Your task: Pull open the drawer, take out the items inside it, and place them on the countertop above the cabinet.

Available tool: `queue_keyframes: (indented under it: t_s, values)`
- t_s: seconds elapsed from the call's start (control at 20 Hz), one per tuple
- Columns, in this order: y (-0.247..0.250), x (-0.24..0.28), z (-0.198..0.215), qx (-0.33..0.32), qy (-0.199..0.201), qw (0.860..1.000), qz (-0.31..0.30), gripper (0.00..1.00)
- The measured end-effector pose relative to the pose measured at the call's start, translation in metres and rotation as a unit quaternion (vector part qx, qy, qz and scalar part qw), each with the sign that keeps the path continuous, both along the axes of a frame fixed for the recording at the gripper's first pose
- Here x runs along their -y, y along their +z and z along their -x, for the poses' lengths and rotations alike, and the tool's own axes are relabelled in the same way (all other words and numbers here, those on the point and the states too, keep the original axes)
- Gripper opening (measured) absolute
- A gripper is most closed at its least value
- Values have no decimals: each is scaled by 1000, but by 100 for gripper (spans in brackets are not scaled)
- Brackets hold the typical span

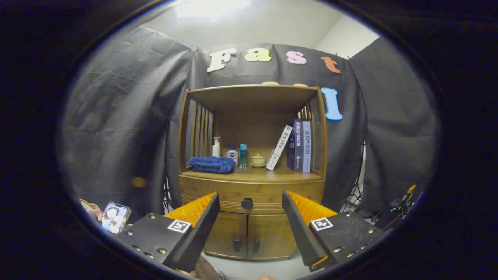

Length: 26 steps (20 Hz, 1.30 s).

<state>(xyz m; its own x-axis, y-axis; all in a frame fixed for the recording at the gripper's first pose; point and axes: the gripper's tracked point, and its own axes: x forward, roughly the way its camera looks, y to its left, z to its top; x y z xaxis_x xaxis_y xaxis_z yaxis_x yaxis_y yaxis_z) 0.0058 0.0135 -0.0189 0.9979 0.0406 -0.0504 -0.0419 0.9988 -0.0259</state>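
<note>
Facing the closed drawer (251, 196), its knob (246, 203) pointing back between them, the jaws gape released.

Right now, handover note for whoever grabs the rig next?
Tool: open, holding nothing, fingers apart and lined up on the drawer knob, which sits ahead between them, not yet touched.
Drawer: shut, contents hidden.
Countertop above it already carries a blue towel, three bottles, a small lidded cup and books.
Done: approach only.
Left: grip knob, pull drawer open, lift items out, set them on free countertop space.
</note>
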Motion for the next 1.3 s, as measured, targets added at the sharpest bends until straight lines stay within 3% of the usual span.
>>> queue_keyframes:
  t_s: [0.5, 1.0, 1.15, 1.3]
  values:
    - [-21, -8, -23, -20, 11, 999, 25, 96]
    - [-72, -18, -146, -31, 3, 999, 42, 96]
    - [-101, -18, -176, -56, 0, 997, 44, 85]
    - [-126, -13, -198, -78, -6, 995, 63, 85]
